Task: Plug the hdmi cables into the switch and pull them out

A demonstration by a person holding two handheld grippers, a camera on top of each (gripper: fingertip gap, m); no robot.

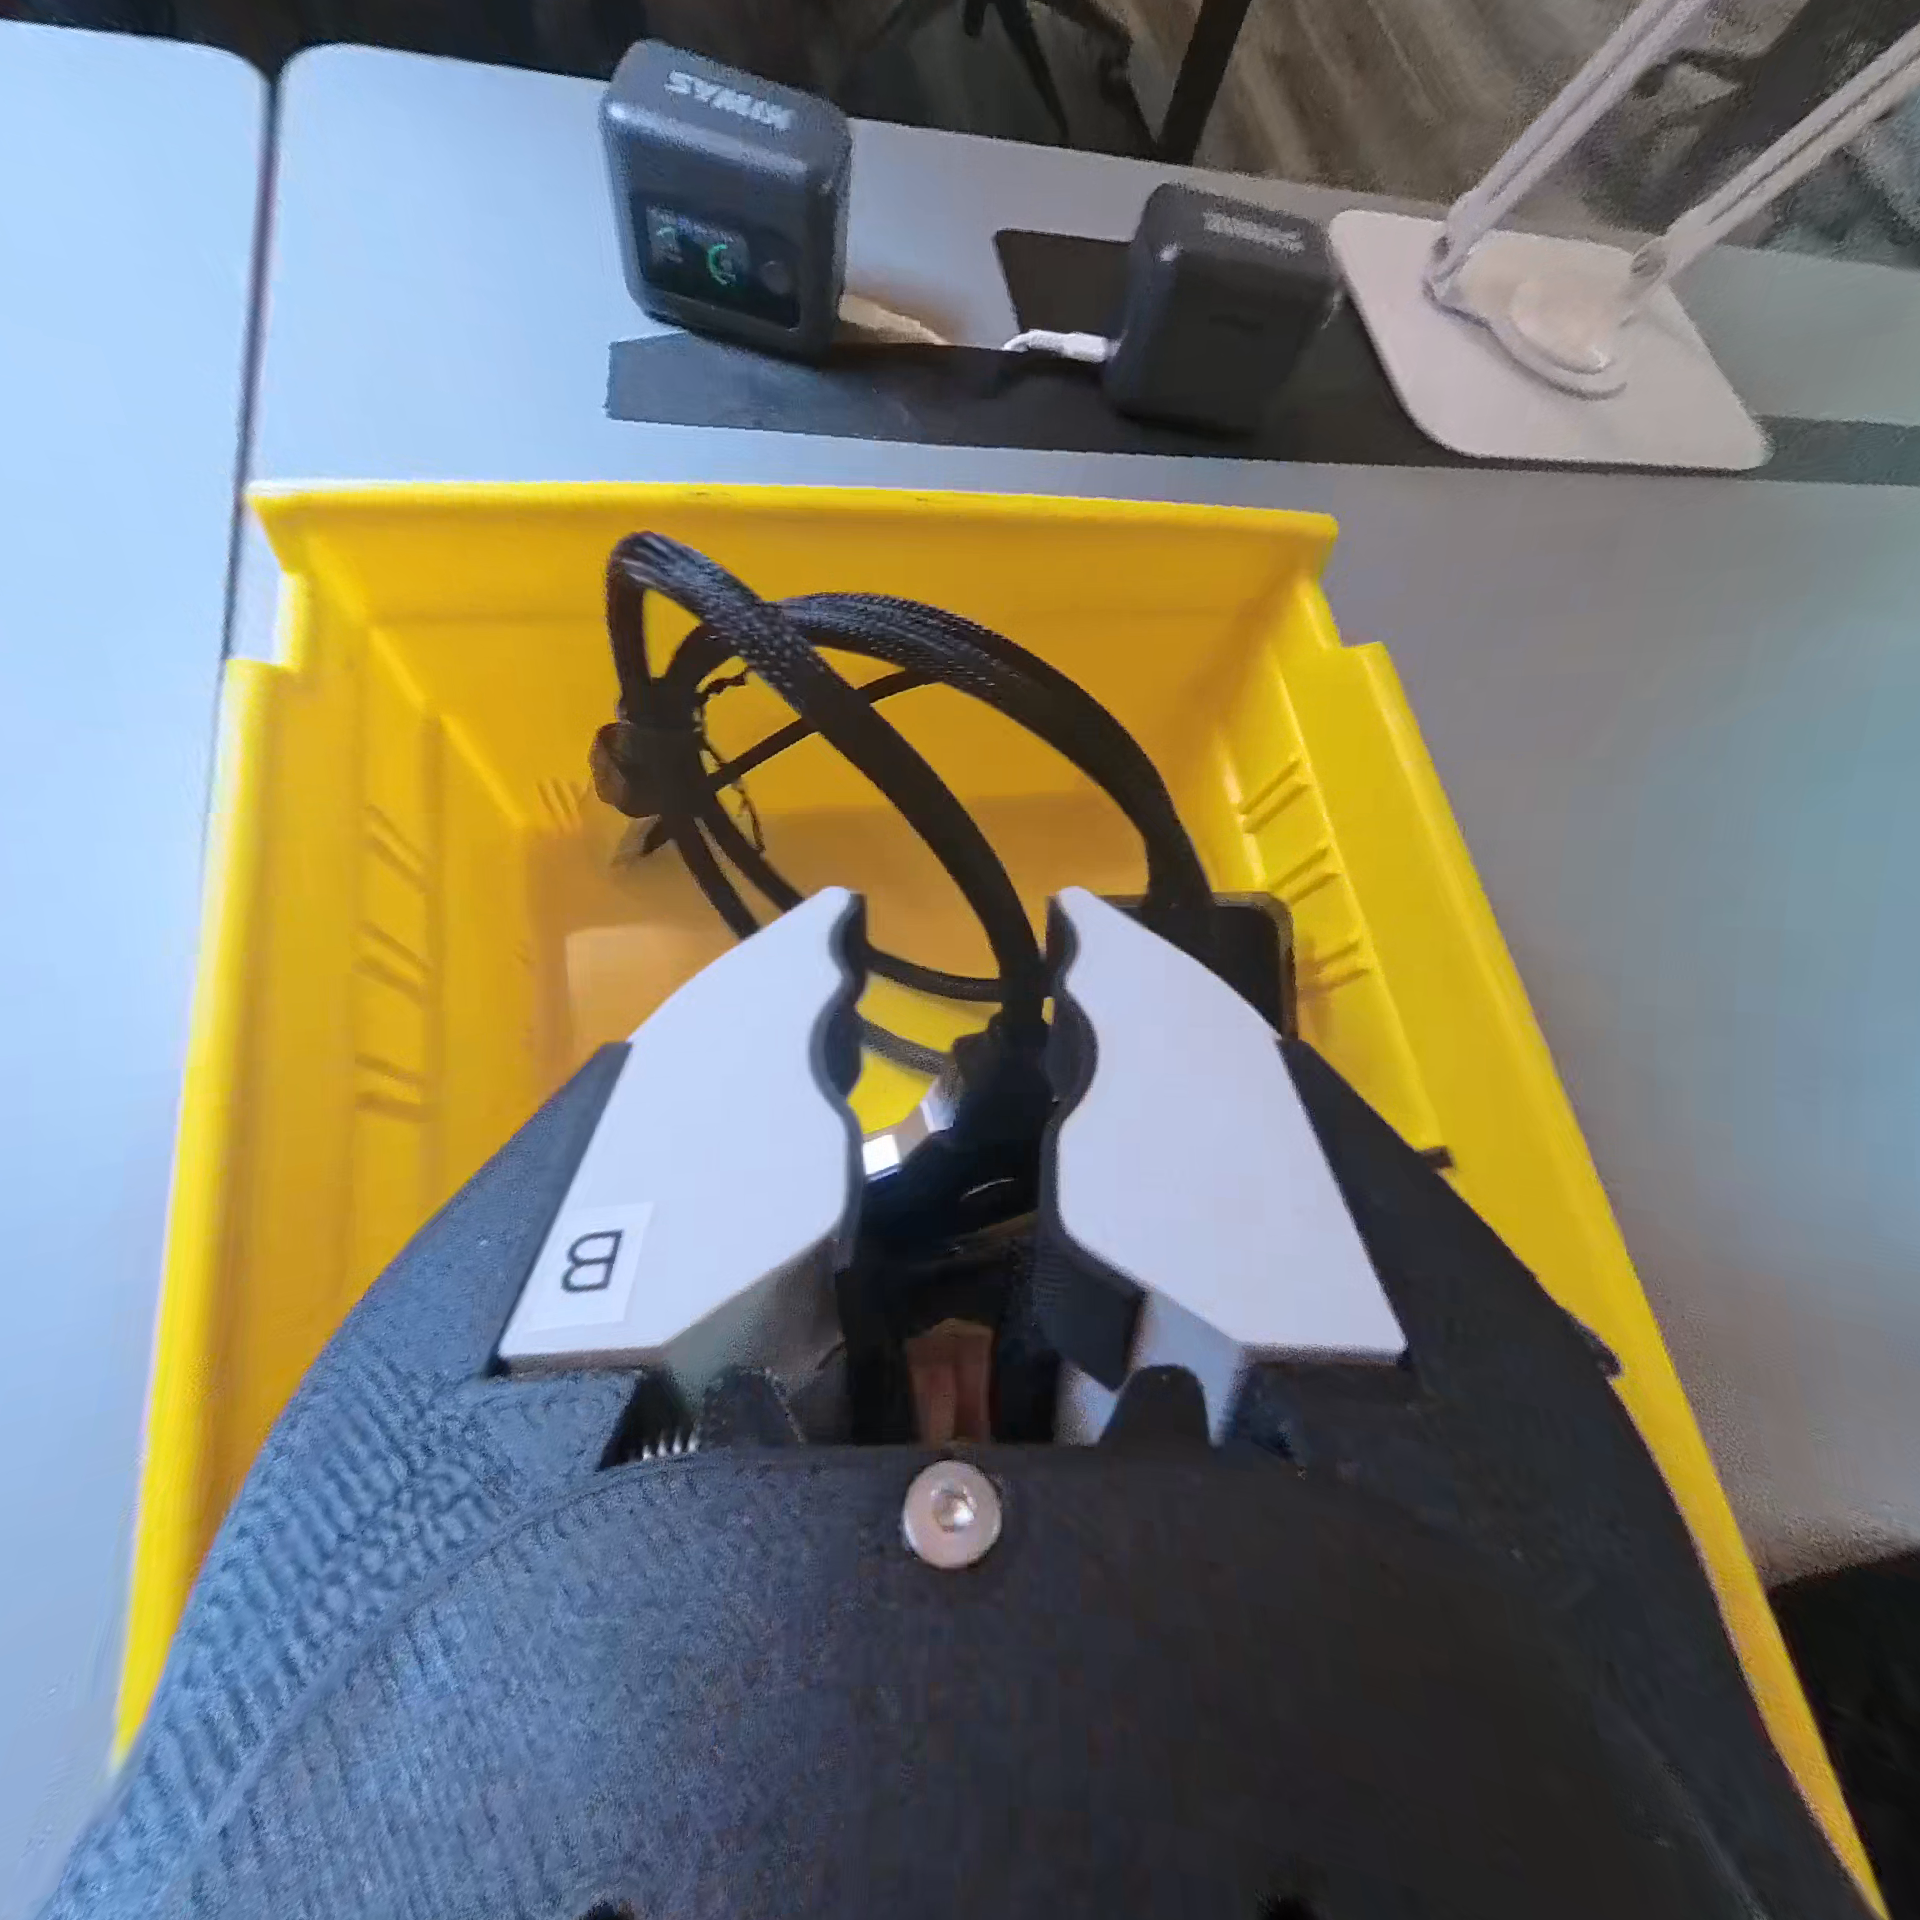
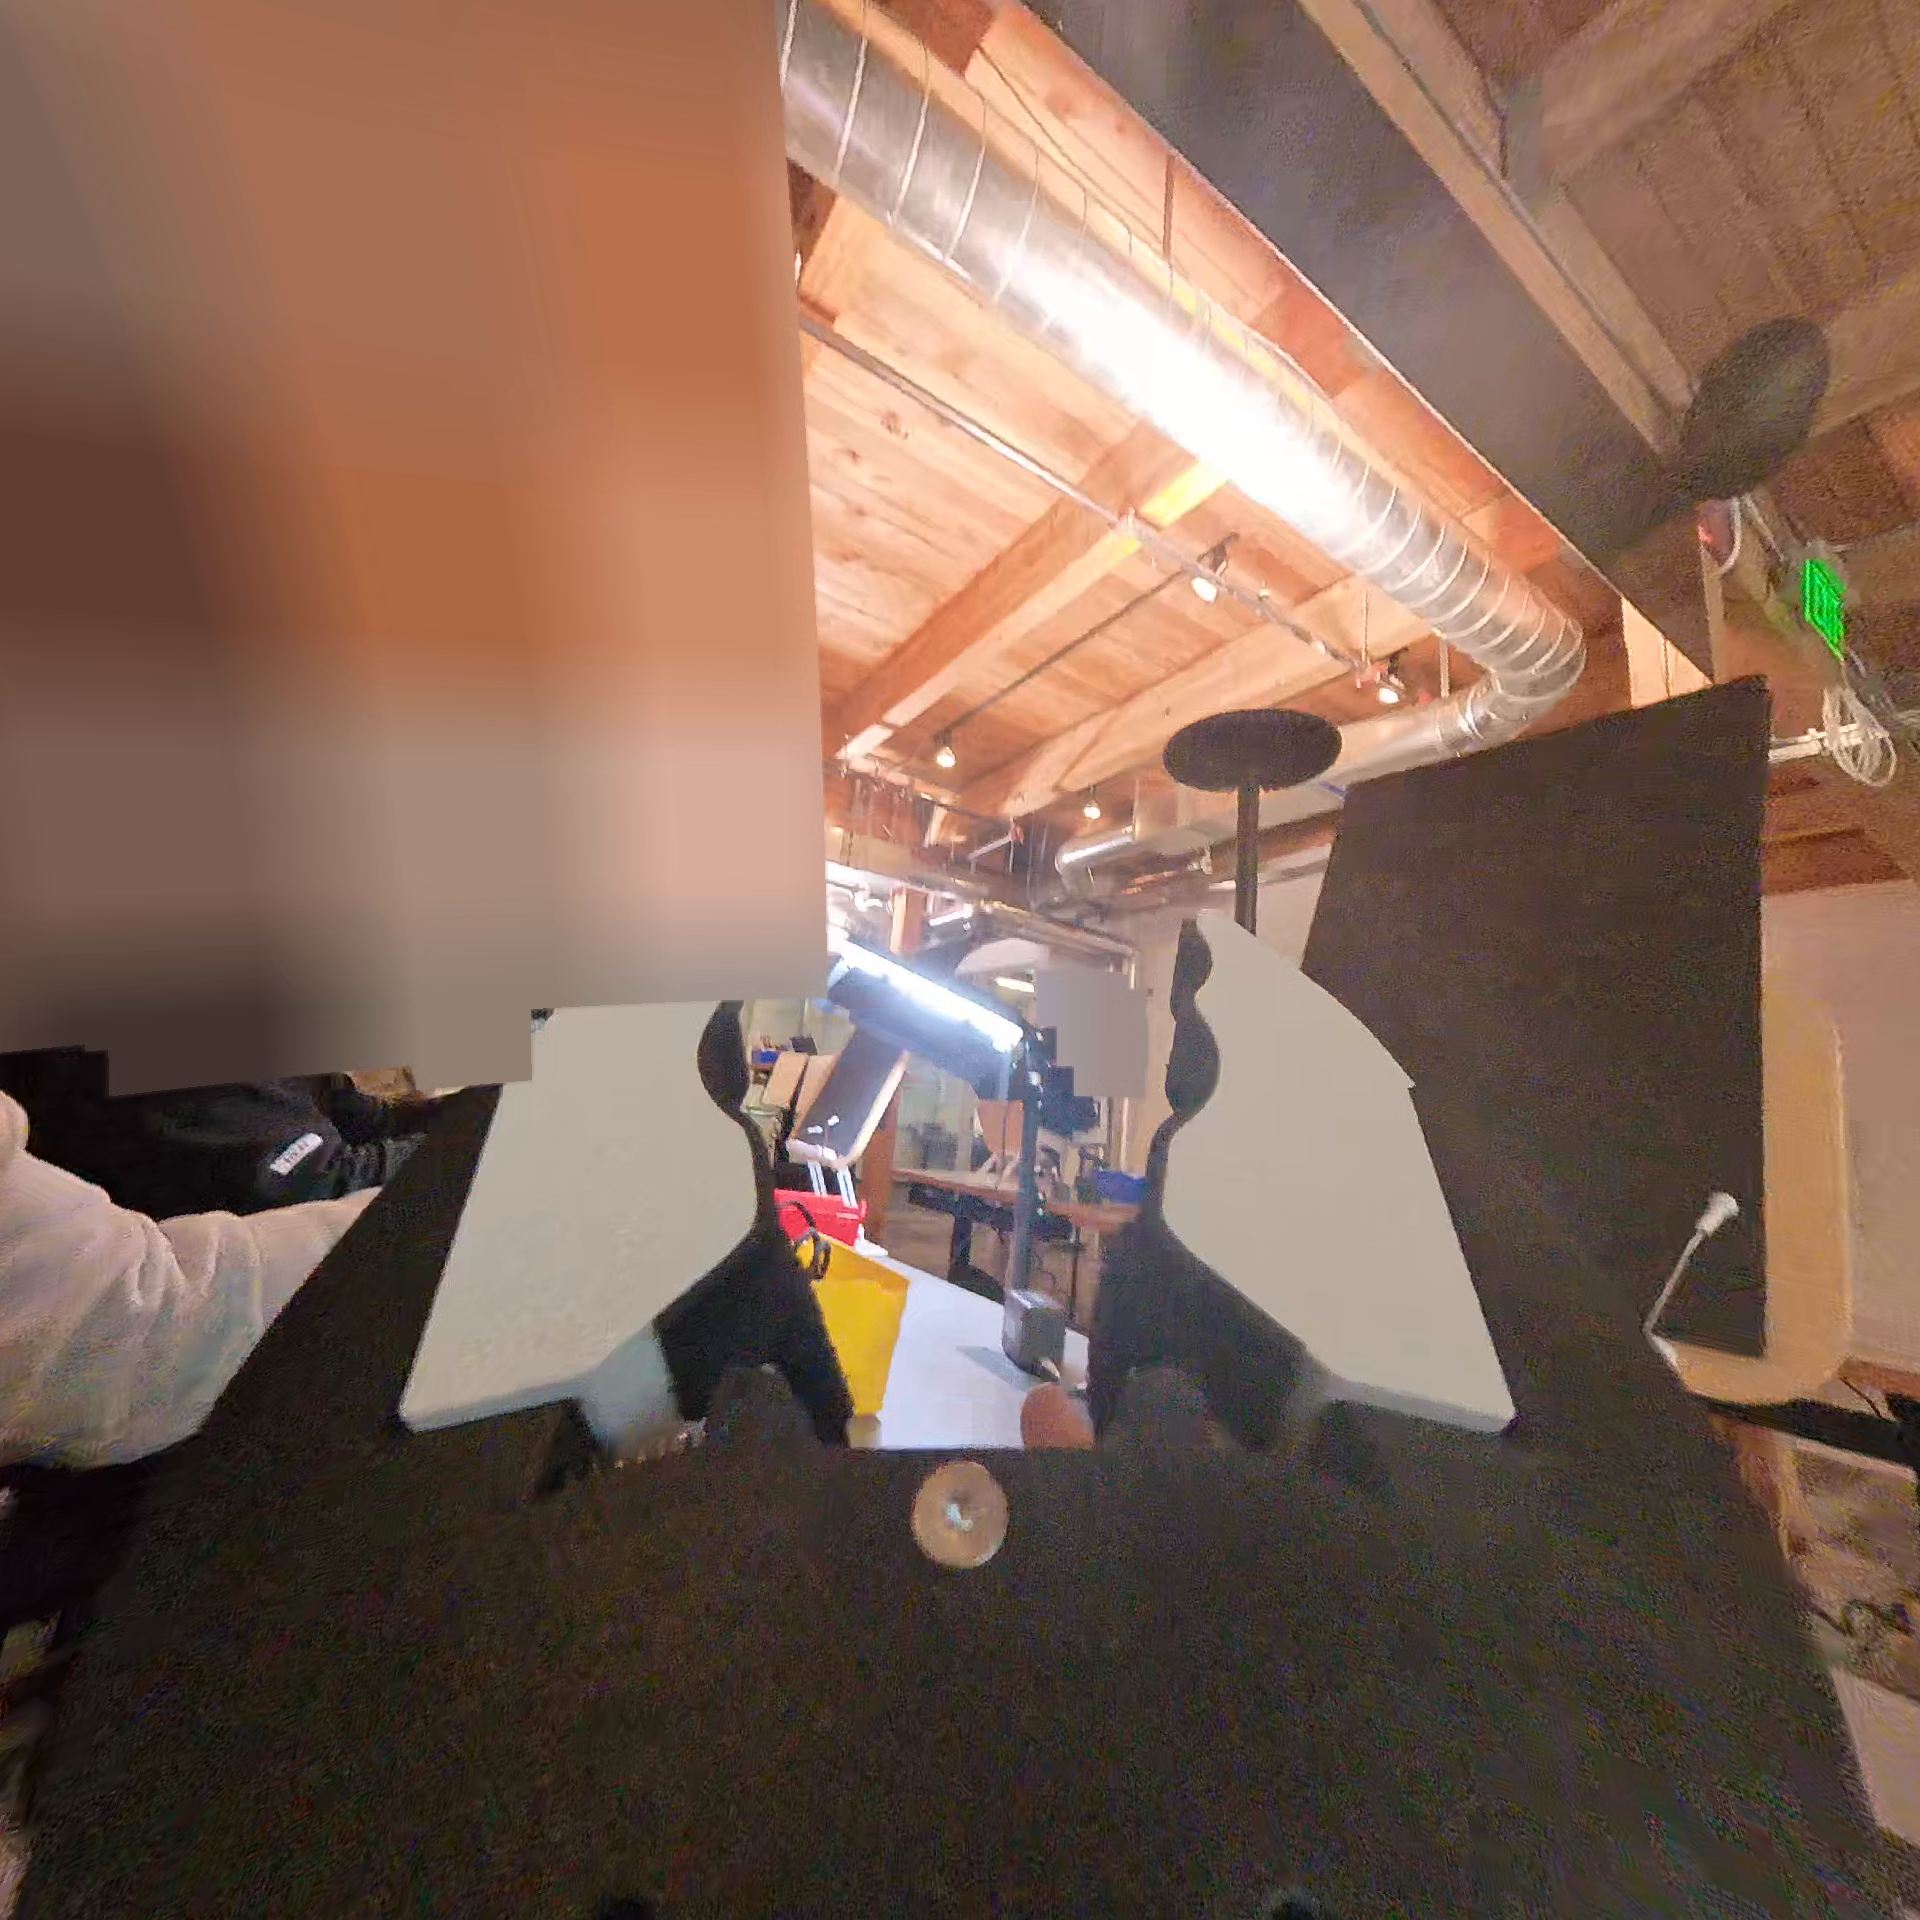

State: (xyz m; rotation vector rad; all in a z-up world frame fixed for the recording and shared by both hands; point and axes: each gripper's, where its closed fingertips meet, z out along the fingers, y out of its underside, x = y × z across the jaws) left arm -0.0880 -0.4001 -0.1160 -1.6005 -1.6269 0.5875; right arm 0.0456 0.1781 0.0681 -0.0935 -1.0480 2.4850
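My left gripper (image 1: 951, 914) hangs over a yellow bin (image 1: 312, 935) on the grey table. Its jaws are closed on the black HDMI plug (image 1: 971, 1132), whose metal end glints between the fingers. The black braided cable (image 1: 935, 644) arcs up from the plug and loops inside the bin, where a tied bundle (image 1: 634, 748) lies. A black box, likely the switch (image 1: 1242, 940), sits in the bin behind the right finger, mostly hidden. My right gripper (image 2: 956, 997) is open and empty, tilted up toward the ceiling. The yellow bin (image 2: 857, 1330) shows small between its fingers.
Two dark cube devices (image 1: 727, 197) (image 1: 1216, 301) stand on a black mat (image 1: 883, 395) at the table's far side. A grey lamp base (image 1: 1538, 332) sits at the back right. A person's white sleeve (image 2: 104, 1299) is at the left of the right wrist view.
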